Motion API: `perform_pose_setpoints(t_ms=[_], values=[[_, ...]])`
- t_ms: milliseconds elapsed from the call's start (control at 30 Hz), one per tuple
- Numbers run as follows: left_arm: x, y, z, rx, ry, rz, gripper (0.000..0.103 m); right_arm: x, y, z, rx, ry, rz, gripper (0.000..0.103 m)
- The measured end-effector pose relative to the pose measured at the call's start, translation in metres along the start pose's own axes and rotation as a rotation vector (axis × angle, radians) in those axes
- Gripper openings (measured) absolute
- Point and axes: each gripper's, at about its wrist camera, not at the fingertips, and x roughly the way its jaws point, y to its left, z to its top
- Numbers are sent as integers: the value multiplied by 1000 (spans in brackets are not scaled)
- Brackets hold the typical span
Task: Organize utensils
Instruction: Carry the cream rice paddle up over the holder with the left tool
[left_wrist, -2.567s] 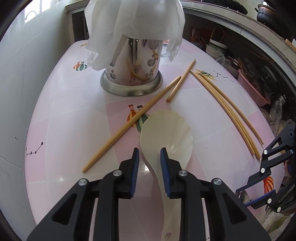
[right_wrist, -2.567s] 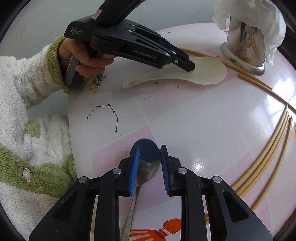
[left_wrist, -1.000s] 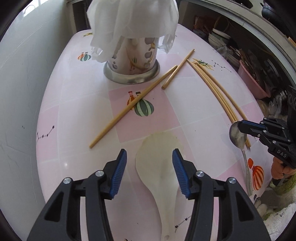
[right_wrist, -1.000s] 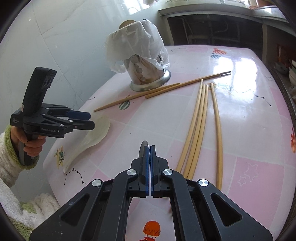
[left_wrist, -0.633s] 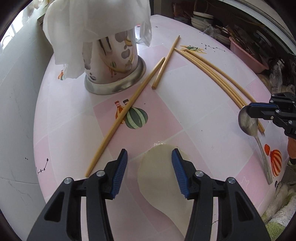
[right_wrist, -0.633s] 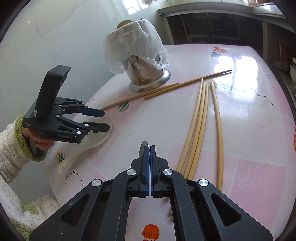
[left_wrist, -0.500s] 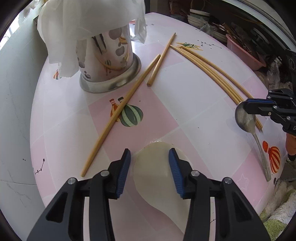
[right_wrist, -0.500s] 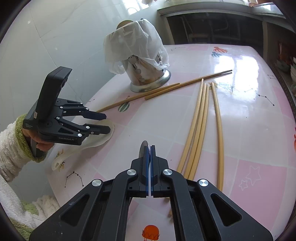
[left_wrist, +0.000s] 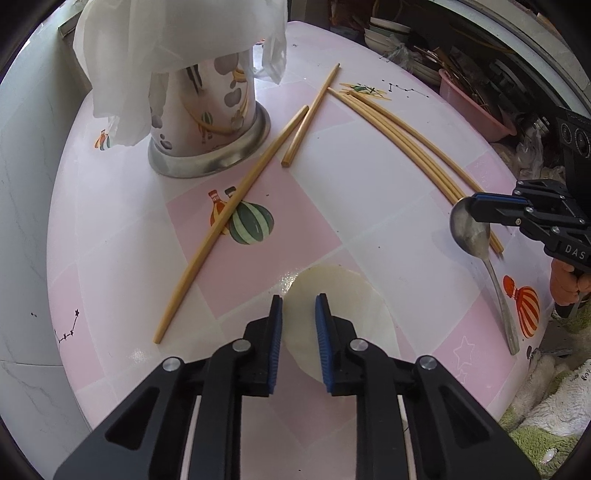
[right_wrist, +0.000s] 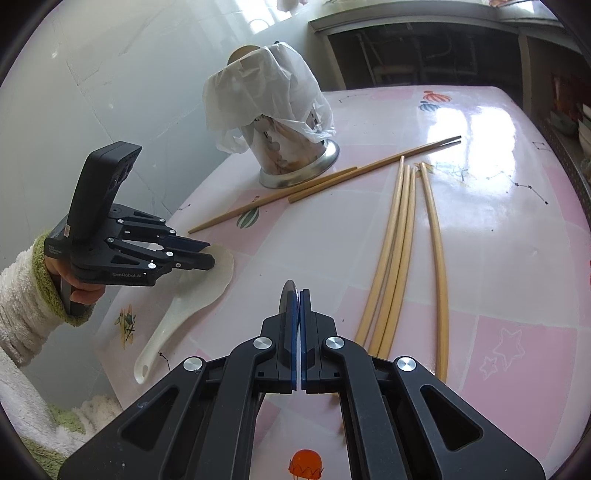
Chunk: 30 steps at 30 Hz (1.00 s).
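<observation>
A cream rice paddle (left_wrist: 354, 306) lies flat on the pink table; it also shows in the right wrist view (right_wrist: 192, 291). My left gripper (left_wrist: 298, 325) is open with a narrow gap, just above the left part of the paddle's blade. My right gripper (right_wrist: 295, 299) is shut on a metal spoon (left_wrist: 471, 232), held by its bowl with the handle hanging down to the table. The utensil holder (left_wrist: 207, 110), a patterned metal cup draped with white plastic, stands at the back of the table (left_wrist: 369, 177).
Two brown chopsticks (left_wrist: 229, 218) lie beside the holder. Several long pale chopsticks (right_wrist: 395, 251) lie on the right half of the table. A white tiled wall (right_wrist: 92, 92) runs along the left. Cluttered shelves and a pink basin (left_wrist: 476, 110) stand beyond the far edge.
My left gripper let go of the paddle, drew back, and is now narrowing its jaws over the blade. My right gripper closed on the spoon and lifted its bowl off the table.
</observation>
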Motion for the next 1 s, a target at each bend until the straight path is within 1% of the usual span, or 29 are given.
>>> perform_pose_setpoints(t_ms=[233, 367, 500, 600, 767, 1000], values=[[-14, -2, -3, -23, -43, -23, 7, -7, 3, 0, 2, -20, -22, 0], [-27, -6, -8, -41, -73, -21, 4, -15, 8, 0, 7, -40, -39, 0], [-49, -10, -14, -52, -137, -7, 2, -29, 17, 4, 0, -73, -63, 0], [-76, -14, -17, -43, -208, 22, 1, -42, 22, 10, -3, -110, -80, 0], [-134, -15, -11, -24, -366, 96, 1, -60, 29, 22, -4, -163, -109, 0], [-212, -10, 15, -34, -606, 203, 1, -77, 37, 38, -2, -225, -125, 0]])
